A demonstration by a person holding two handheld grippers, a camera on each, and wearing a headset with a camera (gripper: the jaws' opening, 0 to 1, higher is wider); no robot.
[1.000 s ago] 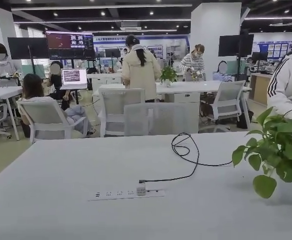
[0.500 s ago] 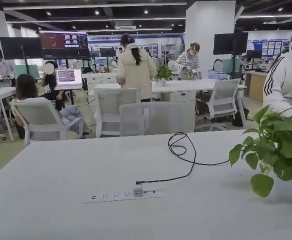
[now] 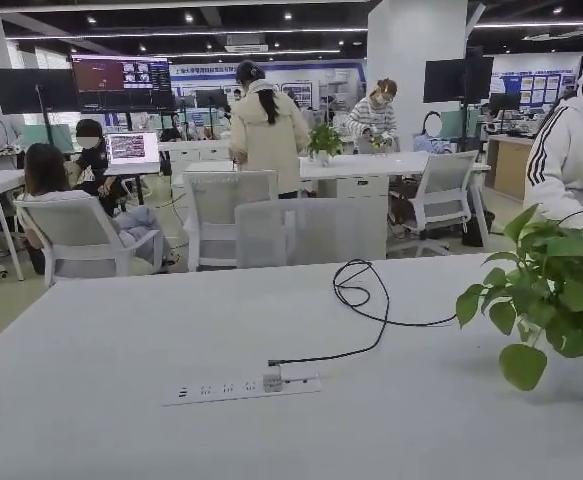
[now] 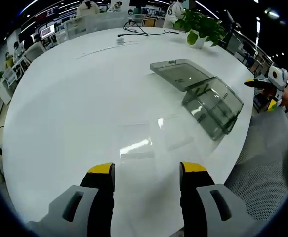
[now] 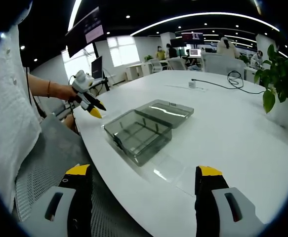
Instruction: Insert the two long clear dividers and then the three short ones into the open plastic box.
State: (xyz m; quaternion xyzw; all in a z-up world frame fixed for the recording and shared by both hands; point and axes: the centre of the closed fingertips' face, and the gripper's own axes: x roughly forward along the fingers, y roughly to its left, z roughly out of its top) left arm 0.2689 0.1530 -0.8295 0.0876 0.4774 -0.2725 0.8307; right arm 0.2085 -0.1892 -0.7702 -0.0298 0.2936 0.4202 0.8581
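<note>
A smoky clear plastic box (image 4: 214,107) (image 5: 138,134) sits on the white table near its edge, with its lid (image 4: 180,73) (image 5: 166,109) laid open flat behind it. Clear dividers (image 4: 135,144) (image 5: 169,171) lie flat on the table beside the box, hard to tell apart. My left gripper (image 4: 147,170) is open and hovers low over the table, just short of the dividers. My right gripper (image 5: 144,173) is open too, off the table's edge, facing the box and the dividers. Each gripper shows in the other's view: the right gripper (image 4: 267,81), and the left gripper (image 5: 88,95) in a hand.
A potted plant (image 3: 546,300) (image 4: 200,24) (image 5: 282,84) stands at the table's far right. A power strip (image 3: 241,388) with a black cable (image 3: 366,300) lies mid-table. Chairs (image 3: 221,215) and several people fill the room beyond. A grey mesh chair (image 5: 60,158) is below the right gripper.
The head camera has drifted a little. The power strip, cable and plant lie where they were.
</note>
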